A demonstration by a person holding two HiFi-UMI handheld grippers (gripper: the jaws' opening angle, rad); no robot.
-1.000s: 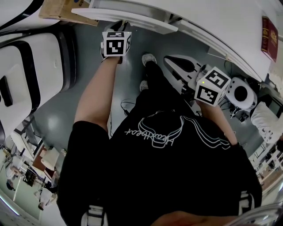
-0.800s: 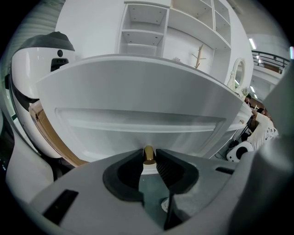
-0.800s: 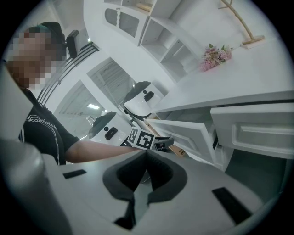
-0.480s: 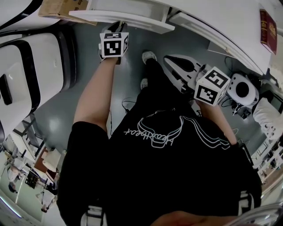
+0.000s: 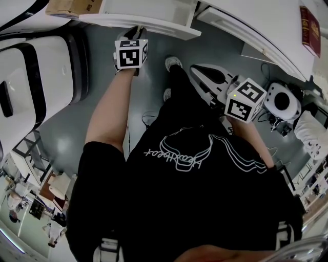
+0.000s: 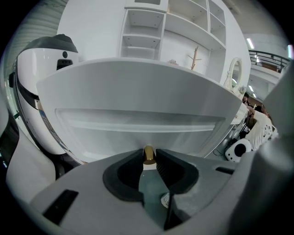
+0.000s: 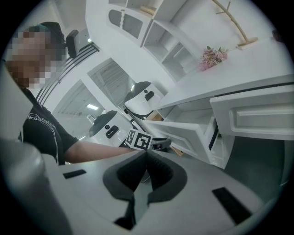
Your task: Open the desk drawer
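The white desk drawer [image 5: 154,25] stands pulled out from under the desk at the top of the head view, its inside showing. My left gripper [image 6: 148,153] is shut on the drawer's small brass knob [image 6: 148,157], and the drawer's white front panel [image 6: 138,105] fills that view. The left gripper's marker cube [image 5: 130,53] sits just below the drawer front. My right gripper [image 7: 146,153] is shut with nothing in it, and hangs off to the right, its cube [image 5: 246,100] away from the desk. The right gripper view shows the open drawer [image 7: 186,131] from the side.
A large white pod-shaped machine [image 5: 31,77] stands at the left. A cardboard box [image 5: 72,7] sits under the desk beside the drawer. On the desk top lies a red book [image 5: 311,36]. A round white device [image 5: 281,102] and cables are on the floor at right. My feet [image 5: 171,66] stand near the desk.
The drawer has slid further out of the desk, showing more of its inside. The left gripper came back with it, still on the knob. The right gripper has drifted slightly.
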